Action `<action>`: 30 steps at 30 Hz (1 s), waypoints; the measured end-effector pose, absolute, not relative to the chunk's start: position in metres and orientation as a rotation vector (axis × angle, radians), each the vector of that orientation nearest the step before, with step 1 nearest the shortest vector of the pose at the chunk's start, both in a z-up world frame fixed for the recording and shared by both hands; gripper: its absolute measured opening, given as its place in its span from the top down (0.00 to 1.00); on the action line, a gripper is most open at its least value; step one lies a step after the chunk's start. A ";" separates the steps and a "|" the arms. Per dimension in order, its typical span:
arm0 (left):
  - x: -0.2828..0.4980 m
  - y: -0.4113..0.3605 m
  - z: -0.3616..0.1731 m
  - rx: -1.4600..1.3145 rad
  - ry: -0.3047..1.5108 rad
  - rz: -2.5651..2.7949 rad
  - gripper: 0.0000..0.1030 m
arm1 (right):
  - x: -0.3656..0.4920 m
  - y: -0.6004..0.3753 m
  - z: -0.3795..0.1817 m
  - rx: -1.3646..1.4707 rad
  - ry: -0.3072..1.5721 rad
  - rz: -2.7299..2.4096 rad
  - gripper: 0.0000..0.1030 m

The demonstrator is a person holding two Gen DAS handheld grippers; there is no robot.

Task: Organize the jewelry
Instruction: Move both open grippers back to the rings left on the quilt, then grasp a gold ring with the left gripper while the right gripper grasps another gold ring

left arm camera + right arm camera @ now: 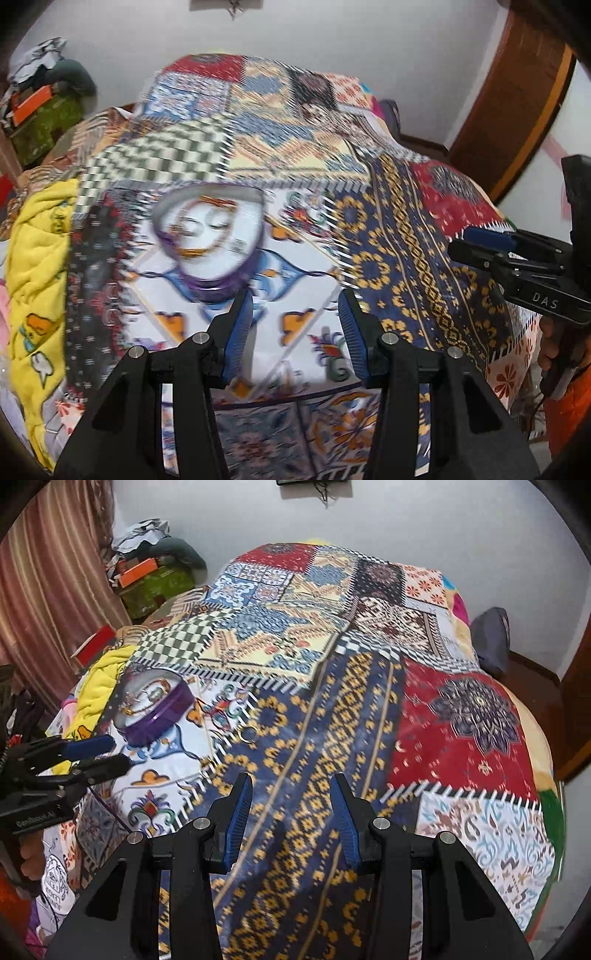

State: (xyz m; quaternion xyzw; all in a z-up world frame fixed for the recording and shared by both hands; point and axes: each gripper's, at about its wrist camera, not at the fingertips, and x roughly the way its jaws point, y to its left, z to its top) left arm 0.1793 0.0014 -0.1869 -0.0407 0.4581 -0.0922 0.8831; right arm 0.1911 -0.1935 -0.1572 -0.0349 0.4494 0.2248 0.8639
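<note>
Right wrist view: both your hand-held grippers (291, 812) gape empty; the thin, slippery ring (248, 734) beside the purple tin (157, 710) needs an edge pinch.

Both wrist views look forward, close above the patchwork bedspread (332, 701), sharing its left part.

quilt (332, 738) centre: open | purple tin (157, 710): obstacle left | ring (248, 734): possibly small obstacle beside it

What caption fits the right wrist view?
Open right gripper over patchwork bedspread, gold rings beside purple jewelry tin.
</note>
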 end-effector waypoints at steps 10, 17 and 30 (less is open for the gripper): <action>0.212 -0.042 -0.221 -0.025 1.037 -0.271 0.62 | 0.194 -0.211 -0.174 -0.032 0.977 0.473 0.61; 0.225 -0.054 -0.233 0.020 1.026 -0.221 0.75 | 0.195 -0.210 -0.176 -0.035 0.976 0.492 0.61; 0.226 -0.038 -0.220 -0.034 0.965 -0.193 0.81 | 0.216 -0.172 -0.181 -0.081 0.990 0.560 0.61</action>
